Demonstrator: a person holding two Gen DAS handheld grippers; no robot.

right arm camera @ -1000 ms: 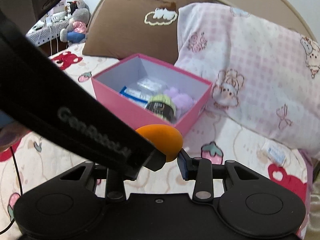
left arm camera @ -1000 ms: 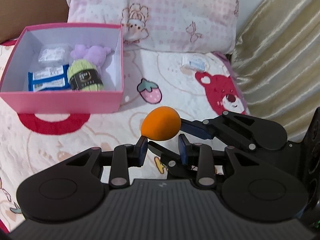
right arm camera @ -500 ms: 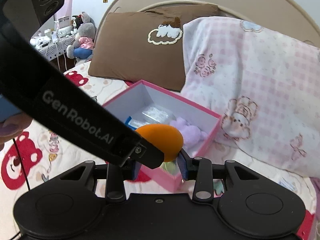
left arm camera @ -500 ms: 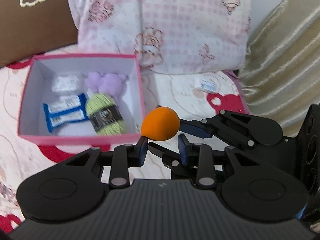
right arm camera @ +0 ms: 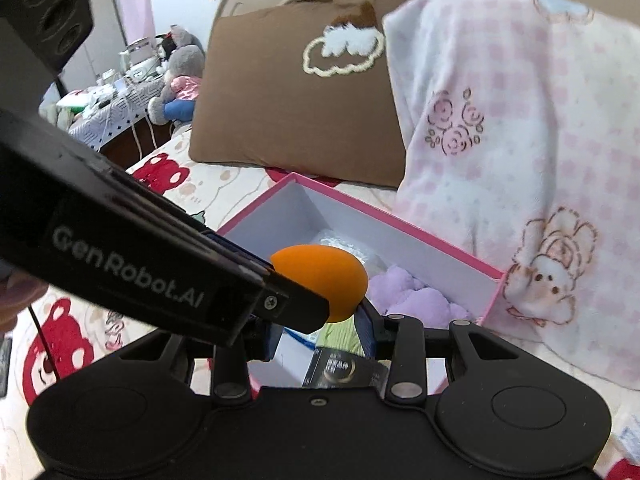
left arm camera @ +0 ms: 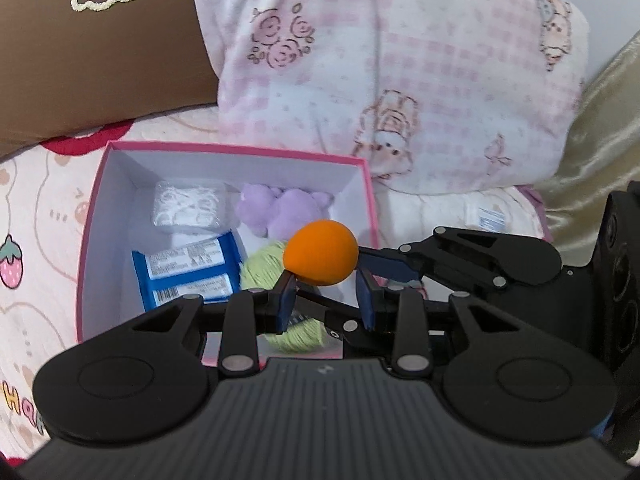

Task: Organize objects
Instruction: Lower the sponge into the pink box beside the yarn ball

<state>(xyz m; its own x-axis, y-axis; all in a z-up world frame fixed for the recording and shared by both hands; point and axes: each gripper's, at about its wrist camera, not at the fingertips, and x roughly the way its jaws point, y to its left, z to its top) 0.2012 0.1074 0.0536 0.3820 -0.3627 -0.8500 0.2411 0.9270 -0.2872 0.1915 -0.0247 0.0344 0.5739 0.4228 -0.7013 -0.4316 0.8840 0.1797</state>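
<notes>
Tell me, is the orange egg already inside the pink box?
Not yet. The egg is held in the air between both grippers' fingers, above the open box, not lying among the things inside.

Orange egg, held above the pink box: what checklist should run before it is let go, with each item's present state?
1. Grip: ok. The orange egg sits between the tips of the left gripper and the right gripper.
2. Egg over the pink box: ok in both views.
3. Box open and upright: ok.
4. Clear landing spot: not ok. The green yarn and purple plush lie under the egg; bare floor shows by the left wall.
5. Drop height: cannot tell.
</notes>
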